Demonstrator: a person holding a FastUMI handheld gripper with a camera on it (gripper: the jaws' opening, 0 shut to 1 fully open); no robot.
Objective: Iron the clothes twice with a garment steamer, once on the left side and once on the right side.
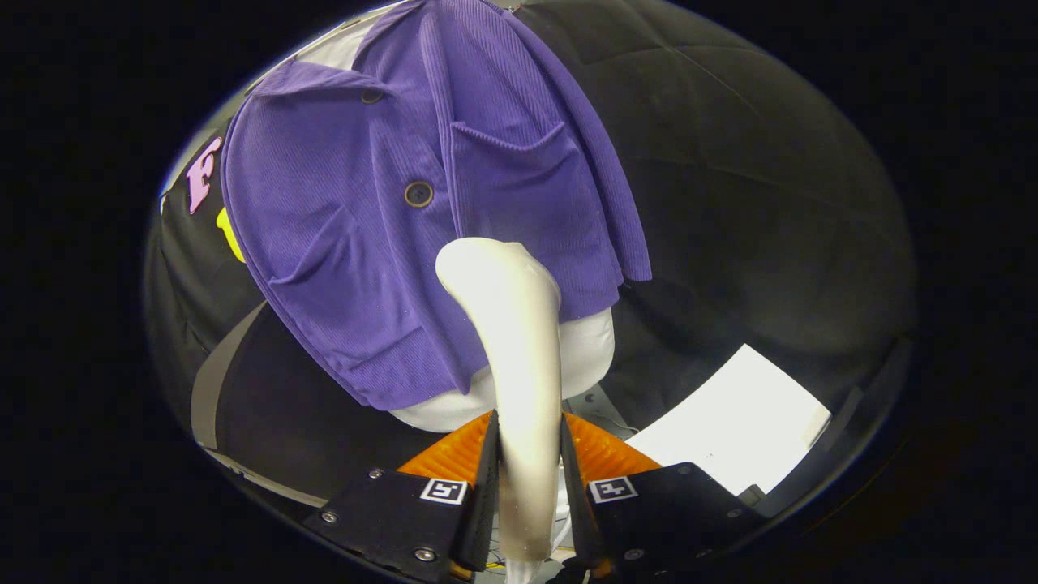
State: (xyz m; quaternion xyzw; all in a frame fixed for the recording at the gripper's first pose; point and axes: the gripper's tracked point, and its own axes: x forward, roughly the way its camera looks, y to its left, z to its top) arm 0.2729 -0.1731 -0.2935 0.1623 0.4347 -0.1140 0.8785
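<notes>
Purple ribbed corduroy makes up the short-sleeved shirt [365, 235], which hangs over a smooth white mannequin torso [588, 349] and takes up most of the space beyond the fingers. Its fabric shows fine vertical cords, a square patch pocket [507, 174] with a dipped top edge, a folded collar, and soft creases near the hem. Behind it hangs matte black booth cloth [730, 186], gently wrinkled. A flat white rectangular sheet [734, 426] lies lower down, off to the right of the fingers, and a grey strap-like band [219, 365] curves across the dark surface on the other side. A glossy cream plastic garment steamer [519, 365], long and curved with a rounded, bulbous head, rises from between the fingers, its head lying against the shirt's front just below the pocket. The gripper [527, 470] is clenched on the steamer's handle, both orange ridged finger pads [454, 454] pressing its sides, with black finger bodies and small square black-and-white markers below. Two round dark buttons [418, 194] sit on the shirt's placket.
</notes>
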